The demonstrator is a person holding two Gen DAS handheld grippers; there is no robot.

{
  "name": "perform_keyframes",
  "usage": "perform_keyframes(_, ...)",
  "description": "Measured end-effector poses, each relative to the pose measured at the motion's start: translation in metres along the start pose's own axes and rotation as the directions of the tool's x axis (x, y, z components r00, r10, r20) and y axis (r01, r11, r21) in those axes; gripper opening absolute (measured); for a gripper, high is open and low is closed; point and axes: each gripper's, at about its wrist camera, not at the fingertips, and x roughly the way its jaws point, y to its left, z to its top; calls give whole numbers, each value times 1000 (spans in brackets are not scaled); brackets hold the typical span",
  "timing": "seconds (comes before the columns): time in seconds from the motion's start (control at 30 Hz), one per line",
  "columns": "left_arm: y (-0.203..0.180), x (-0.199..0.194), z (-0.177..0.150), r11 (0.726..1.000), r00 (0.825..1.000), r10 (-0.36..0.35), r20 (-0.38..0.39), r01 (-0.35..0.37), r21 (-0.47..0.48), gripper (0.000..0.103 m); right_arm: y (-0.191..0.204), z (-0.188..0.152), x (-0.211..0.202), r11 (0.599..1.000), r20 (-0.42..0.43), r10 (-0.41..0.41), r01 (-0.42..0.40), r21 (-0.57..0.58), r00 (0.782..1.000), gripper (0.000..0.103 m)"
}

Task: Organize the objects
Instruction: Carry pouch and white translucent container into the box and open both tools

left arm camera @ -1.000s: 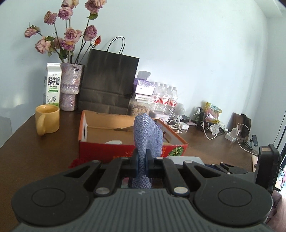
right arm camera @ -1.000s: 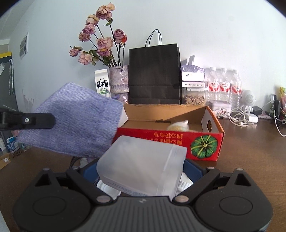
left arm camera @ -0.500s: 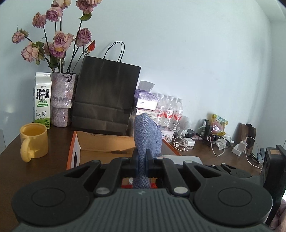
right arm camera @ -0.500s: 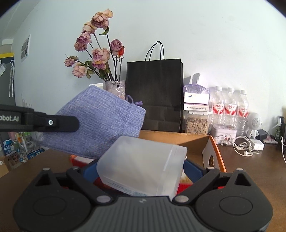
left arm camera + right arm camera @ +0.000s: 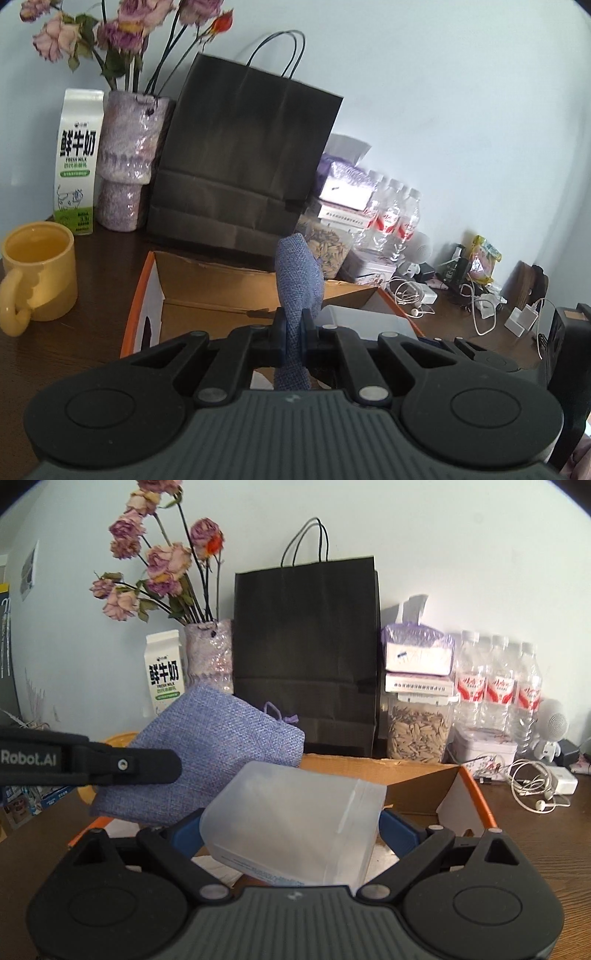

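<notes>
A: Start at the jaws. What does each one have?

B: The left gripper (image 5: 293, 328) is clenched flat on a blue woven pouch (image 5: 297, 284), pinching it by one edge so the cloth stands up between the pads. The right gripper (image 5: 291, 834) grasps a frosted plastic container (image 5: 291, 823), its blue pads pressed on the two sides.

A: Where are those two things relative to the box?

B: Both hang in the air over the near edge of the open cardboard box (image 5: 417, 775), side by side, the pouch to the left of the container. In the right wrist view the left gripper's finger (image 5: 110, 764) crosses in front of the pouch.

A: How do you expect them to handle?

B: The pouch looks soft and light. It will flop, so a pinch near the edge or the drawstring neck seems right, and it should drop without harm. The container looks stiff, smooth and probably light. Its walls may slip or bow, so a hold across the flat sides, low on the body, seems safest.

A: And around the box?

B: Behind its far edge stands a black paper bag (image 5: 243, 162); a yellow mug (image 5: 37, 273) sits on the table off the box's left side.
</notes>
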Motion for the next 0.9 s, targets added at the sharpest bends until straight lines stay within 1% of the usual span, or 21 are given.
perform_keyframes(0.17, 5, 14, -1, 1000, 999, 5, -37, -5, 13, 8, -1, -7, 15, 1000, -43, 17, -17, -17, 999, 97)
perform_keyframes(0.23, 5, 18, -4, 1000, 998, 15, -57, -14, 20, 16, -1, -10, 18, 999, -69, 29, -31, -30, 997, 98)
perform_keyframes(0.27, 6, 20, -5, 999, 997, 43, -63, -41, 21, 44, 0, -12, 19, 999, -72, 25, -27, -30, 997, 100)
perform_keyframes(0.3, 7, 21, -6, 997, 995, 74, -62, -72, 27, 82, 0, -12, 19, 999, -72, 13, -15, -33, 997, 103)
perform_keyframes(0.33, 6, 21, -8, 993, 993, 112, -41, -110, 43, 94, 0, -12, 18, 999, -71, 2, -5, -33, 997, 103)
perform_keyframes(0.37, 5, 19, -8, 986, 988, 153, -8, -153, 60, 103, -1, -12, 16, 1000, -63, -7, 5, -26, 998, 103)
perform_keyframes(0.4, 3, 17, -9, 980, 983, 184, 13, -184, 76, 103, -2, -11, 13, 1000, -55, -10, 9, -18, 998, 103)
perform_keyframes(0.43, 2, 16, -8, 978, 981, 191, 16, -192, 86, 103, -5, -10, 11, 1000, -47, -10, 10, -8, 999, 103)
perform_keyframes(0.53, 2, 16, -8, 980, 983, 184, 11, -184, 82, 103, -8, -8, 6, 1000, -32, -10, 11, 11, 999, 103)
perform_keyframes(0.7, -3, 16, -10, 979, 984, 177, 7, -177, 100, 103, -5, -7, 5, 1000, -34, -10, 10, 2, 999, 103)
perform_keyframes(0.9, -7, 6, -11, 979, 985, 171, 32, -174, 106, 103, -2, -6, -2, 1000, -24, -15, 15, -13, 1000, 103)
